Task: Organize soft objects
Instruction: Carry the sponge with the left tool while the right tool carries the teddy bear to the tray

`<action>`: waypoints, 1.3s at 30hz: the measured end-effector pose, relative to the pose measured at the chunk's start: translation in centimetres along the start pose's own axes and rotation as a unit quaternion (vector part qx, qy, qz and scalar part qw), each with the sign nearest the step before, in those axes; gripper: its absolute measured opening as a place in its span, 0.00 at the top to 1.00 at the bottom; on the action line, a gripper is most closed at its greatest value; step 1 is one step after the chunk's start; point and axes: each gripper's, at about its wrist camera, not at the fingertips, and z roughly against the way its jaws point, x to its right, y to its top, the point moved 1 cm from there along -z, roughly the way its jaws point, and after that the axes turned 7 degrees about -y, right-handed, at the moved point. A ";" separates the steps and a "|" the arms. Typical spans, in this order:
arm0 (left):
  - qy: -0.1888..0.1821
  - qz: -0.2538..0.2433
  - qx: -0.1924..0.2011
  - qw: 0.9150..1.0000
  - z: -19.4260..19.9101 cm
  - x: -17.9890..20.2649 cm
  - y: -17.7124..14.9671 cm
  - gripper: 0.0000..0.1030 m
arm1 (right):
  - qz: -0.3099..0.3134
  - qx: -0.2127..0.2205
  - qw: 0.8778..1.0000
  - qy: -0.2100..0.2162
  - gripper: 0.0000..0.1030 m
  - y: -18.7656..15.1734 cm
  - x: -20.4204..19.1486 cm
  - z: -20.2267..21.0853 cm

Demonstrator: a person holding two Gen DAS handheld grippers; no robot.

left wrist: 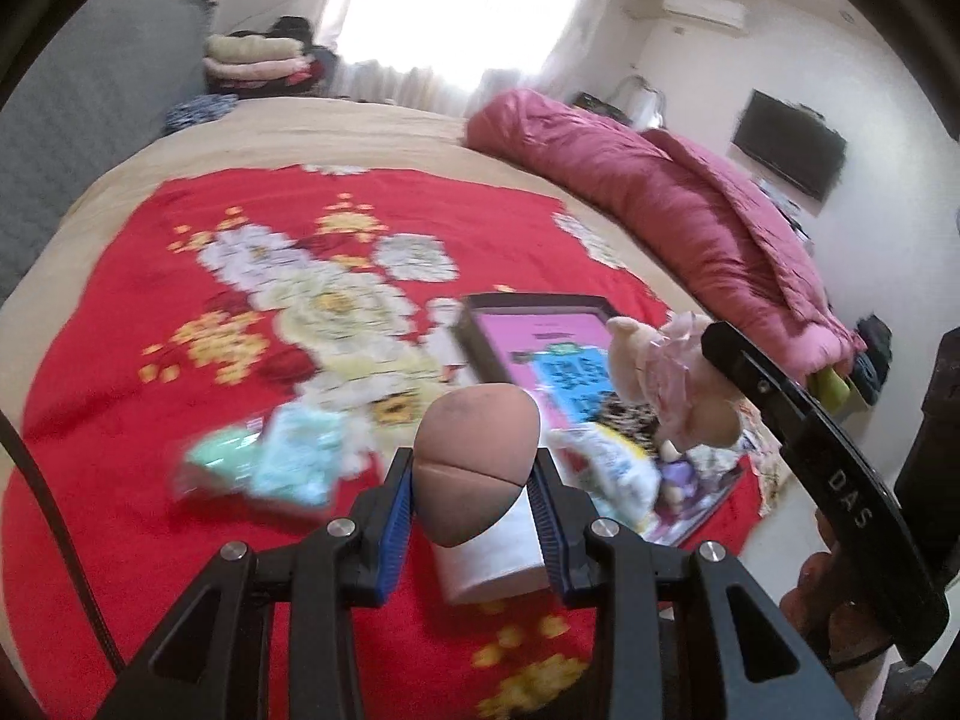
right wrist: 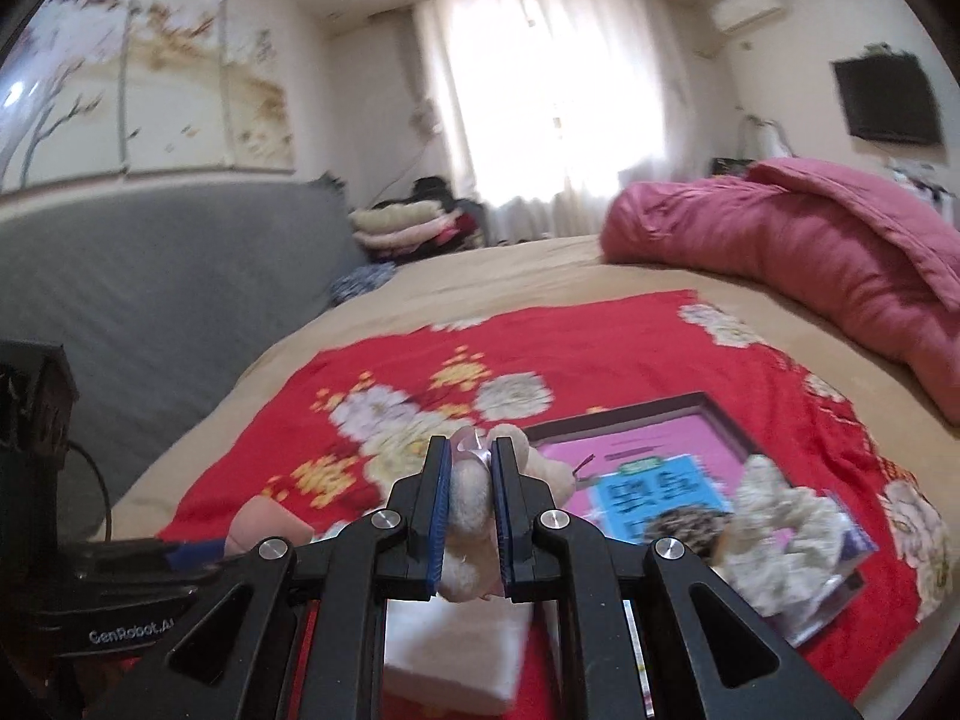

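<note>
Left fingers (left wrist: pixel 474 516) pinch a brown sponge (left wrist: pixel 474 468), tilted downward; right fingers (right wrist: pixel 471 516) clamp a plush toy (right wrist: pixel 471 498).

The left gripper (left wrist: pixel 474 480) is angled downward, its blue-padded jaws part-way apart and pressed on the flanks of a brownish egg-shaped sponge (left wrist: pixel 477 456). The right gripper (right wrist: pixel 471 492) points nearer to level, its jaws drawn almost together and pinching a small plush toy (right wrist: pixel 471 498). Seen from the left wrist, the right gripper's black body stands close at the right, with fingers (left wrist: pixel 810 594) of the person's hand wrapped behind it.
</note>
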 end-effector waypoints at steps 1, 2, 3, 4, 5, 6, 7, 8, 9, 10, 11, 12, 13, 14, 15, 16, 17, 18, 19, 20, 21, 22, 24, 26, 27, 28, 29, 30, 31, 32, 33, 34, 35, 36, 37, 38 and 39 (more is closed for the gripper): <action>-0.005 -0.009 -0.005 1.000 -0.8 1.0 0.3 0.64 | -0.011 0.003 1.000 -0.008 0.87 0.2 1.2 0.0; -0.010 -0.017 -0.009 1.000 -1.5 1.9 0.4 0.64 | -0.018 0.003 1.000 -0.013 0.87 0.3 2.1 -0.1; -0.015 -0.025 -0.014 0.999 -2.2 2.8 0.6 0.64 | -0.028 0.004 0.999 -0.021 0.87 0.3 3.2 -0.2; -0.020 -0.033 -0.019 0.999 -2.9 3.8 0.8 0.64 | -0.035 0.004 0.999 -0.025 0.87 0.4 4.0 -0.1; -0.023 -0.037 -0.022 0.999 -3.4 4.3 0.9 0.64 | -0.046 0.005 0.998 -0.029 0.87 0.4 5.1 -0.2; -0.030 -0.046 -0.030 0.998 -4.4 5.5 1.1 0.64 | -0.055 0.005 0.998 -0.036 0.87 0.4 6.1 -0.3; -0.034 -0.053 -0.037 0.997 -5.2 6.3 1.2 0.64 | -0.061 0.003 0.997 -0.039 0.87 0.3 6.7 -0.4; -0.037 -0.056 -0.041 0.997 -5.8 6.9 1.3 0.64 | -0.070 0.001 0.997 -0.042 0.87 0.2 7.6 -0.5; -0.041 -0.065 -0.048 0.996 -6.9 7.8 1.4 0.64 | -0.078 0.000 0.996 -0.044 0.87 0.1 8.4 -0.6; -0.043 -0.070 -0.055 0.995 -7.7 8.5 1.3 0.64 | -0.085 -0.002 0.995 -0.042 0.87 0.0 9.0 -0.7; -0.045 -0.072 -0.058 0.995 -8.3 8.9 1.3 0.64 | -0.091 -0.005 0.995 -0.042 0.87 -0.1 9.7 -0.8; -0.048 -0.078 -0.066 0.994 -9.2 9.6 1.2 0.64 | -0.095 -0.007 0.995 -0.043 0.87 -0.2 10.1 -1.0; -0.048 -0.081 -0.073 0.993 -10.0 10.0 1.0 0.64 | -0.101 -0.009 0.994 -0.042 0.87 -0.4 10.6 -1.1; -0.049 -0.084 -0.080 0.992 -10.7 10.2 0.8 0.64 | -0.105 -0.010 0.994 -0.042 0.87 -0.5 11.1 -1.2; -0.050 -0.085 -0.087 0.991 -11.4 10.4 0.6 0.64 | -0.108 -0.011 0.993 -0.040 0.87 -0.5 11.3 -1.3; -0.052 -0.086 -0.093 0.991 -11.9 10.6 0.4 0.64 | -0.110 -0.012 0.993 -0.041 0.87 -0.6 11.6 -1.4; -0.052 -0.086 -0.099 0.990 -12.4 10.7 0.1 0.64 | -0.113 -0.013 0.993 -0.039 0.87 -0.7 11.9 -1.4; -0.052 -0.088 -0.104 0.989 -12.9 10.7 -0.2 0.64 | -0.116 -0.014 0.992 -0.037 0.87 -0.8 12.2 -1.5; -0.053 -0.089 -0.106 0.989 -13.1 10.7 -0.3 0.64 | -0.117 -0.016 0.992 -0.037 0.87 -0.9 12.3 -1.7; -0.054 -0.090 -0.110 0.988 -13.4 10.8 -0.6 0.64 | -0.117 -0.019 0.992 -0.036 0.87 -1.0 12.4 -1.8; -0.053 -0.091 -0.116 0.988 -13.8 10.9 -1.0 0.64 | -0.118 -0.019 0.992 -0.035 0.87 -1.0 12.4 -2.0; -0.054 -0.091 -0.119 0.987 -13.9 10.8 -1.2 0.64 | -0.118 -0.021 0.992 -0.035 0.87 -1.1 12.5 -2.1; -0.056 -0.090 -0.125 0.986 -14.2 10.9 -1.7 0.64 | -0.118 -0.026 0.992 -0.033 0.87 -1.3 12.6 -2.4; -0.057 -0.089 -0.131 0.986 -14.5 10.8 -2.0 0.64 | -0.116 -0.031 0.992 -0.030 0.87 -1.5 12.6 -2.7; -0.060 -0.089 -0.134 0.985 -14.6 10.8 -2.2 0.64 | -0.113 -0.034 0.993 -0.031 0.87 -1.6 12.5 -2.9; -0.062 -0.090 -0.137 0.985 -14.6 10.9 -2.3 0.64 | -0.111 -0.037 0.993 -0.030 0.87 -1.7 12.3 -3.0; -0.064 -0.092 -0.138 0.984 -14.6 11.0 -2.5 0.64 | -0.109 -0.041 0.993 -0.026 0.87 -1.8 12.2 -3.2; -0.066 -0.095 -0.140 0.983 -14.7 11.1 -2.7 0.63 | -0.107 -0.046 0.993 -0.026 0.87 -1.9 12.1 -3.4; -0.069 -0.098 -0.142 0.983 -14.8 11.3 -3.0 0.63 | -0.106 -0.050 0.993 -0.026 0.87 -2.1 12.1 -3.5; -0.071 -0.102 -0.144 0.982 -14.9 11.5 -3.2 0.63 | -0.106 -0.057 0.992 -0.026 0.87 -2.3 12.1 -3.8; -0.071 -0.104 -0.146 0.981 -14.9 11.7 -3.4 0.63 | -0.106 -0.067 0.992 -0.026 0.87 -2.5 12.2 -4.1; -0.073 -0.106 -0.148 0.981 -15.0 11.8 -3.5 0.63 | -0.106 -0.074 0.991 -0.026 0.87 -2.6 12.2 -4.4; -0.076 -0.108 -0.150 0.980 -15.0 12.0 -3.7 0.63 | -0.107 -0.081 0.991 -0.024 0.87 -2.8 12.3 -4.7; -0.078 -0.109 -0.151 0.979 -15.1 12.1 -3.9 0.63 | -0.106 -0.086 0.990 -0.022 0.87 -3.0 12.3 -4.9; -0.078 -0.112 -0.151 0.979 -15.1 12.2 -4.1 0.63 | -0.105 -0.095 0.990 -0.020 0.87 -3.2 12.2 -5.2; -0.078 -0.112 -0.152 0.979 -15.2 12.3 -4.1 0.63 | -0.104 -0.101 0.989 -0.021 0.87 -3.4 12.2 -5.4; -0.078 -0.111 -0.152 0.979 -15.2 12.3 -4.2 0.63 | -0.104 -0.105 0.989 -0.021 0.87 -3.5 12.3 -5.5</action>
